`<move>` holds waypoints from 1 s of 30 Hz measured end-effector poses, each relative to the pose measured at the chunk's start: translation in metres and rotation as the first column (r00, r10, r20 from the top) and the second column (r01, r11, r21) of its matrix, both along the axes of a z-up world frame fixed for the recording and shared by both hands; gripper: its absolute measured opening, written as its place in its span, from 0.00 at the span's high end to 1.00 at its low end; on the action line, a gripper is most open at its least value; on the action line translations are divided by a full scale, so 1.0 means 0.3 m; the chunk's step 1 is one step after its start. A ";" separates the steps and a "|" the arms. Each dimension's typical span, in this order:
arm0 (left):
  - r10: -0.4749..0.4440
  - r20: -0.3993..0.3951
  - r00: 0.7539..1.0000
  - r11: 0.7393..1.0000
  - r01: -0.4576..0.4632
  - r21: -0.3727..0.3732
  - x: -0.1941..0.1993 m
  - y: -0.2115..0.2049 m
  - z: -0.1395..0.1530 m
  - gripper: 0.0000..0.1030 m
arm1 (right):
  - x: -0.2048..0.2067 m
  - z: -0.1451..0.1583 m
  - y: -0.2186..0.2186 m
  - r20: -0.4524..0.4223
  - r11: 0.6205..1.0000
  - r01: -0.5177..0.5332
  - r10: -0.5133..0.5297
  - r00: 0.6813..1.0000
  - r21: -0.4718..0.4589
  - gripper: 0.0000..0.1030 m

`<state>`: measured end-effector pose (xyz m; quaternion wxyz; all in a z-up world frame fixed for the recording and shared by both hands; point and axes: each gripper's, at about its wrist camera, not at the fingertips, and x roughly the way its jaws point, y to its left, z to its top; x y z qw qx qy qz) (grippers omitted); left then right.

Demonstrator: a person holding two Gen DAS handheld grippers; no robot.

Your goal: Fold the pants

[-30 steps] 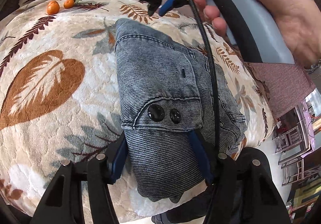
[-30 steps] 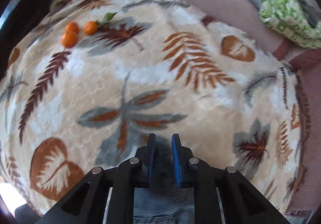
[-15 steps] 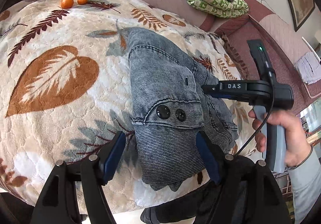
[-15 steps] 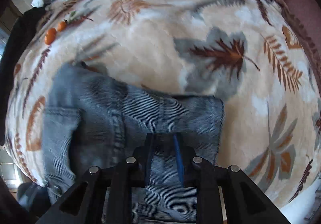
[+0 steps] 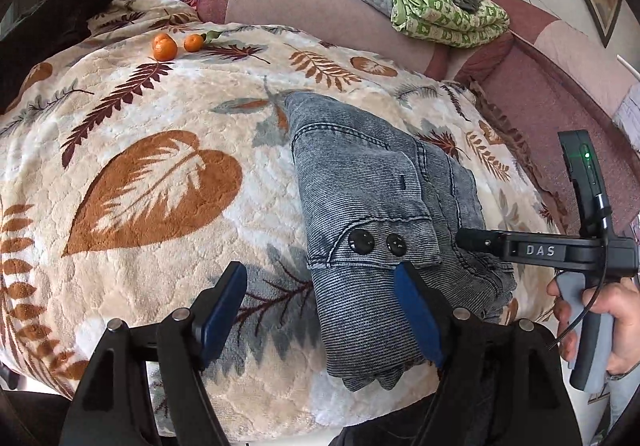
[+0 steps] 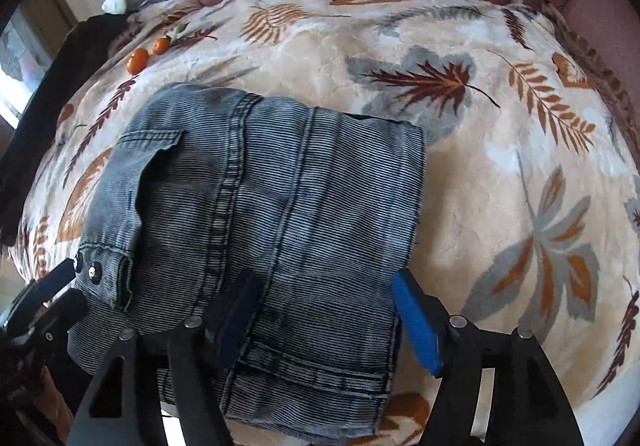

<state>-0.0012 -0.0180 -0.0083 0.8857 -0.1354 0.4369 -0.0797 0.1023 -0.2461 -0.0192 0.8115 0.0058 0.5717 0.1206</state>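
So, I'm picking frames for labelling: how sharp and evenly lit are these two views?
Left wrist view: crisp, even daylight, pants ribbing and buttons clear, strong fisheye bending at the edges. Right wrist view: softer and slightly blurred, pants shaded near the tongs, bright washed-out patch at far left.

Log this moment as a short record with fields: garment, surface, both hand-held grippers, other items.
garment: denim pants, folded into a compact stack
surface: leaf-print blanket
left hand-held gripper: open, jaws have just been opening, pants edge between them, ungripped
right hand-held gripper: open, jaws have just been opening over the pants
other items: oranges, green bedding
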 end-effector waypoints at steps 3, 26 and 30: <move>0.003 0.007 1.000 1.000 -0.004 0.010 0.000 0.000 0.004 0.25 | -0.039 0.062 0.001 0.071 1.000 -0.017 0.017 0.997 -0.010 0.28; 0.053 0.055 0.997 0.997 -0.055 0.052 -0.011 0.022 0.026 0.25 | -0.117 -0.039 -0.098 -0.021 0.997 0.062 -0.061 0.998 0.039 0.14; 0.129 0.049 0.990 0.991 -0.131 0.028 -0.001 0.082 0.020 0.25 | -0.119 -0.014 -0.171 -0.120 0.991 0.092 -0.081 0.989 0.094 0.13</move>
